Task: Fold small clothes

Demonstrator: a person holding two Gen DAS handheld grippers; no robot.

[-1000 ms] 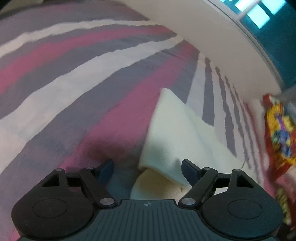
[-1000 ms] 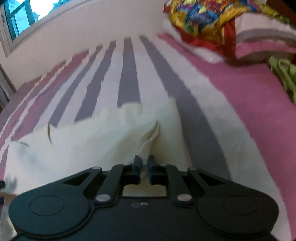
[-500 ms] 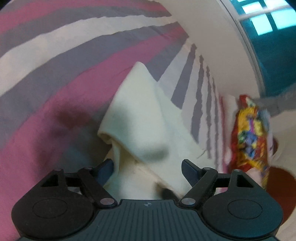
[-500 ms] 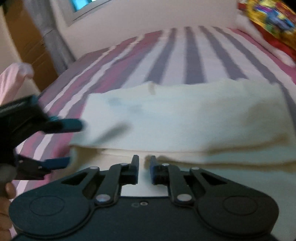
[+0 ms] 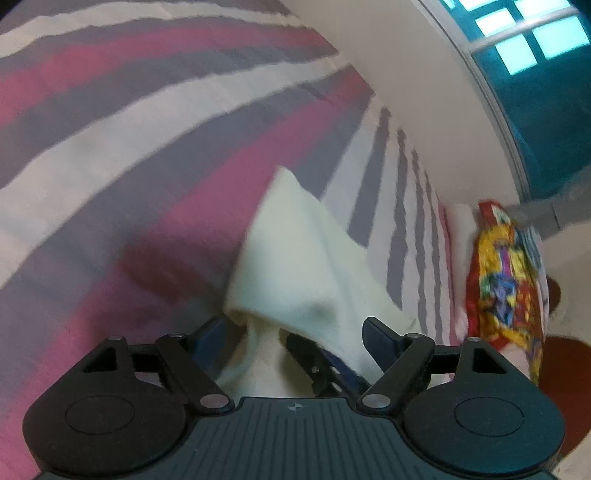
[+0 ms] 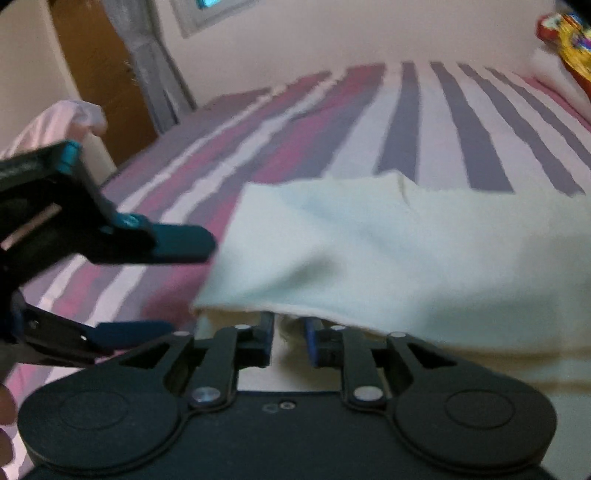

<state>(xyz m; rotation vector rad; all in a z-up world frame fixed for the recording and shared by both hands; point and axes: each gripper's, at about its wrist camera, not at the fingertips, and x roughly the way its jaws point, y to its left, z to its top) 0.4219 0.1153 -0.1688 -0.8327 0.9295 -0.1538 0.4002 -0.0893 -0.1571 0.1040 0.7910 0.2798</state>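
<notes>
A small cream garment (image 6: 388, 251) lies on the striped bed (image 6: 332, 122), with one edge folded over. It also shows in the left wrist view (image 5: 303, 266). My right gripper (image 6: 290, 332) is shut on the garment's near edge, with its tips under the folded cloth. My left gripper (image 5: 295, 332) is open, jaws wide, around the garment's folded corner without gripping it. In the right wrist view the left gripper (image 6: 166, 284) is at the left, close to the cloth edge. The right gripper's fingers (image 5: 317, 358) show between the left jaws.
A colourful red and yellow pillow (image 5: 506, 273) lies at the head of the bed, also in the right wrist view (image 6: 569, 29). A white wall (image 6: 332, 33) and a window (image 5: 524, 40) run along the far side. A pink cloth (image 6: 55, 122) and a brown door (image 6: 103, 74) are at the left.
My right gripper has carried the garment's edge over towards the left, folding the cloth. My left gripper has closed in on the folded corner and stays open.
</notes>
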